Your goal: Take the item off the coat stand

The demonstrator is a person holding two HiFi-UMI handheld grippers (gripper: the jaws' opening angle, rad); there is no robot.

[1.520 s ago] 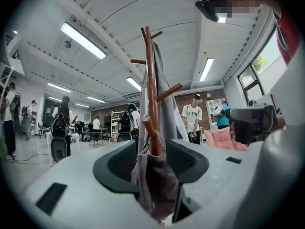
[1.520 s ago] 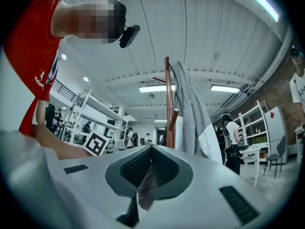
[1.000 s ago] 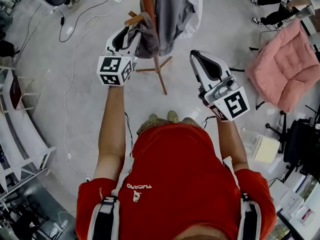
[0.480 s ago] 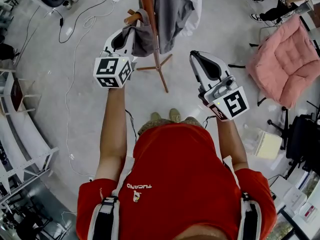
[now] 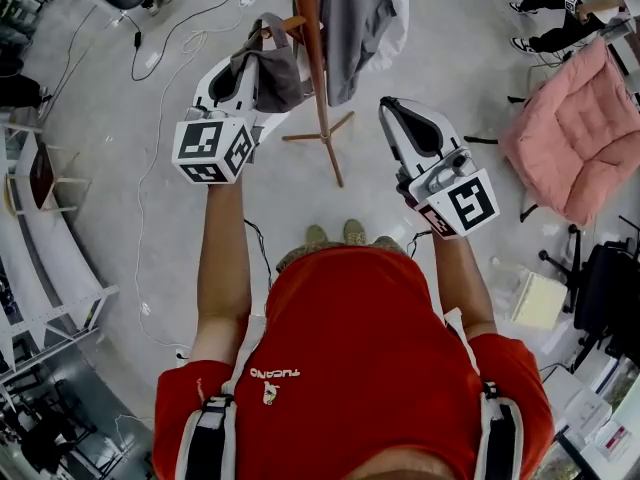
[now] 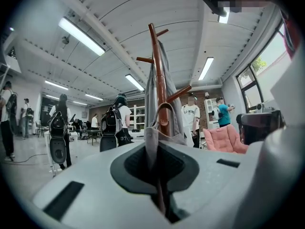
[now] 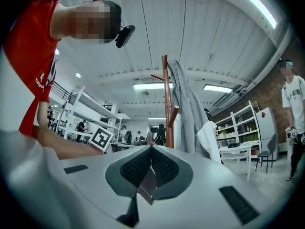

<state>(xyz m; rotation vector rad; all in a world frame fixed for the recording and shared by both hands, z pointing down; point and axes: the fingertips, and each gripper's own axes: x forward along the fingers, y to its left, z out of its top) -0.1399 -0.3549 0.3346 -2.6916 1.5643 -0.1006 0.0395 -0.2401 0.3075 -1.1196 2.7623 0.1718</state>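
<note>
A wooden coat stand point(image 5: 318, 78) rises in front of me, with a grey garment point(image 5: 350, 18) draped on its far side. A grey fabric bag point(image 5: 272, 73) hangs by its loop handle from a peg point(image 5: 290, 23) on the stand's left. My left gripper point(image 5: 243, 70) is shut on the bag's upper edge. In the left gripper view the bag's fabric point(image 6: 151, 140) is pinched between the jaws of the left gripper point(image 6: 155, 152), and the handle loops round the peg point(image 6: 164, 113). The right gripper point(image 5: 388, 108) hovers right of the pole, shut and holding nothing point(image 7: 151, 150).
A pink armchair point(image 5: 570, 138) stands at the right, with a black office chair point(image 5: 610, 288) behind it. Cables point(image 5: 150, 158) trail over the concrete floor on the left, near white shelving point(image 5: 45, 238). A seated person's legs point(image 5: 550, 8) show at top right. Several people stand in the background.
The left gripper has moved left and a little toward me, drawing the grey bag away from the pole. The right gripper has barely moved.
</note>
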